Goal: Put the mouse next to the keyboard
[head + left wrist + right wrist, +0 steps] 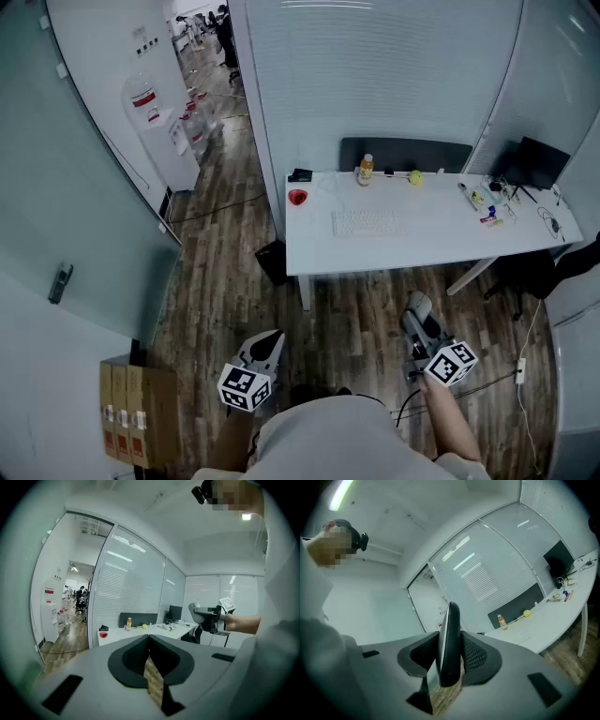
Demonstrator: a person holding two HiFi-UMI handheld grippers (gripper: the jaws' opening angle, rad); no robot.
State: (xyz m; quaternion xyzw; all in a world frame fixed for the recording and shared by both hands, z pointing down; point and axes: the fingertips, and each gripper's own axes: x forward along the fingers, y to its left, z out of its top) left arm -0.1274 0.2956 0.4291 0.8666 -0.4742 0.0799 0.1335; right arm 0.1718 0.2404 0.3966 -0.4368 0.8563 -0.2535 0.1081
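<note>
Nothing legible anywhere right now. Red label on the tall white cabinet [155, 122], far left: too small to read. Orange juice bottle [366, 170] on the white worktop [422, 246]: label's a blur. Flat white keyboard [364, 223]: key legends lost. Checkered marker cube near left [242, 388] and checkered marker cube near right [451, 364]: black-and-white patterns only, no letters.

The mouse [450, 620] between the right gripper's [451, 641] jaws looks like smooth, shiny dark plastic. The pads [476, 656] on it look black and bumpy. Around the jaws the shell is dull grey plastic. Below the jaws the floor [446, 700] is brown wood; far past them the table [548, 620] is smooth and white.
</note>
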